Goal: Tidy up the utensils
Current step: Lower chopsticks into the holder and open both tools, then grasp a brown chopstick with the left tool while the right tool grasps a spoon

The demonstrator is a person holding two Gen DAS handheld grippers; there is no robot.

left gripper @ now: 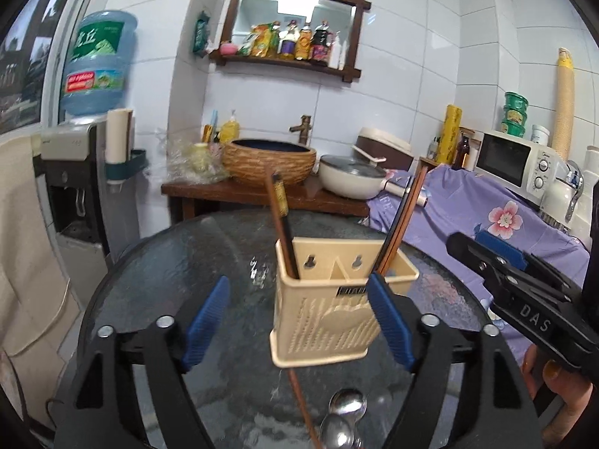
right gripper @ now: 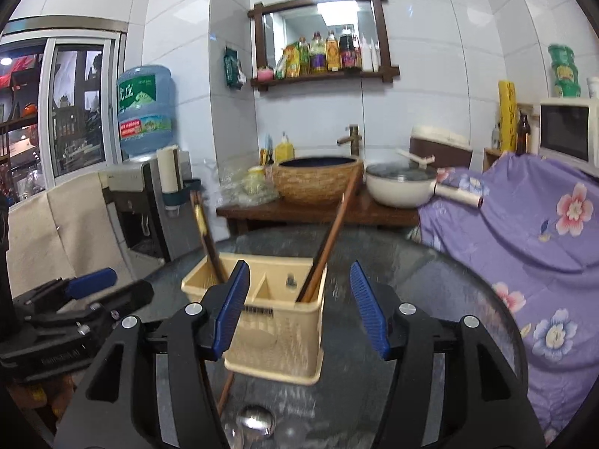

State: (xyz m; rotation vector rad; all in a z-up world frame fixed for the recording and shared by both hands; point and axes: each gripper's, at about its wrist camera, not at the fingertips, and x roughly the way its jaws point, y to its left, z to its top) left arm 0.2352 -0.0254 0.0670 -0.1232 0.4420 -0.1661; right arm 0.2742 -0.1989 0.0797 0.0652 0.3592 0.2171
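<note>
A beige two-compartment utensil holder point(left gripper: 329, 314) point(right gripper: 277, 340) stands on the round glass table point(left gripper: 179, 262) point(right gripper: 441, 273). A dark chopstick pair with a gold band point(left gripper: 279, 217) point(right gripper: 204, 228) leans in its left compartment. A brown pair point(left gripper: 402, 220) point(right gripper: 333, 232) leans in the right one. In front of the holder lie a loose brown chopstick point(left gripper: 299, 400) point(right gripper: 226, 389) and metal spoons point(left gripper: 344, 411) point(right gripper: 256, 421). My left gripper point(left gripper: 297, 280) point(right gripper: 123, 284) is open, and its right finger overlaps the holder's front corner. My right gripper point(right gripper: 299, 265) point(left gripper: 464, 247) is open just before the holder, with nothing gripped.
Behind the table stand a wooden stand with a woven basin point(left gripper: 269, 161), a white lidded pan point(left gripper: 352, 179) and a water dispenser point(left gripper: 71, 172). A purple floral cloth point(right gripper: 524, 217) covers the counter at right, under a microwave point(left gripper: 513, 161). A person's hand point(left gripper: 561, 393) holds the right gripper.
</note>
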